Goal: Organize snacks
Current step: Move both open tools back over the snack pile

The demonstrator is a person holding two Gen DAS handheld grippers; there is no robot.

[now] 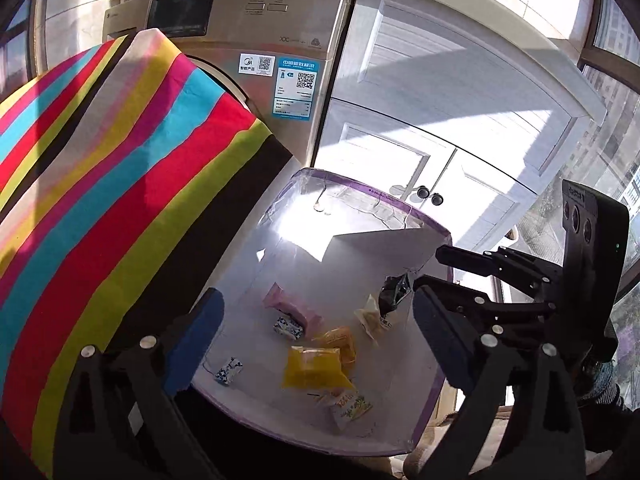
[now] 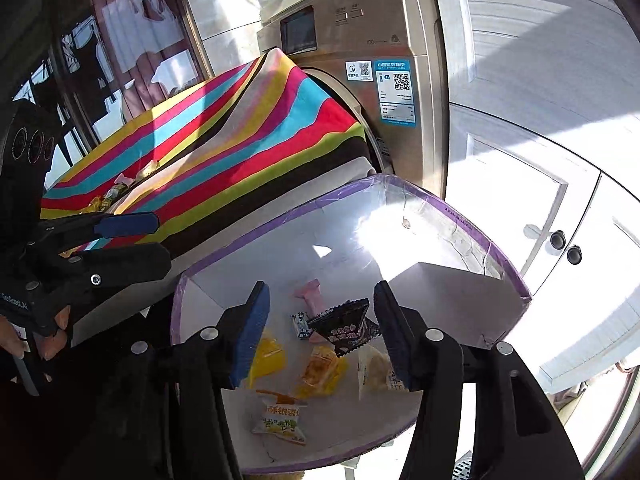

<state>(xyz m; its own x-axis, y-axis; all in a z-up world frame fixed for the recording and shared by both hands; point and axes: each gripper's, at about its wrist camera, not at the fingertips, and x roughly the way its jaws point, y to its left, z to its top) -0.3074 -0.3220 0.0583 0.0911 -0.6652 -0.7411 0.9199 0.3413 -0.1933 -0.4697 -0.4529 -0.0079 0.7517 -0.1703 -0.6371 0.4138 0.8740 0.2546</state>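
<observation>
A white box with a purple-taped rim (image 1: 416, 210) (image 2: 472, 220) holds several snack packets: a pink one (image 1: 292, 306), yellow ones (image 1: 312, 366) (image 2: 320, 372) and a green-printed one (image 2: 280, 418). Over the box, my right gripper (image 2: 320, 292) (image 1: 428, 270) stands open. A black packet (image 2: 344, 326) (image 1: 394, 290) is loose between its fingers and near the right pad, and neither pad presses on it. My left gripper (image 1: 316, 300) (image 2: 156, 240) is wide open and empty over the box's left side.
A striped cloth (image 1: 120, 184) covers the table left of the box, with a few more snacks (image 2: 112, 194) lying on it. Behind stand a washing machine (image 1: 256, 40) and a white cabinet (image 1: 440, 120). A hand (image 2: 24, 340) holds the left gripper.
</observation>
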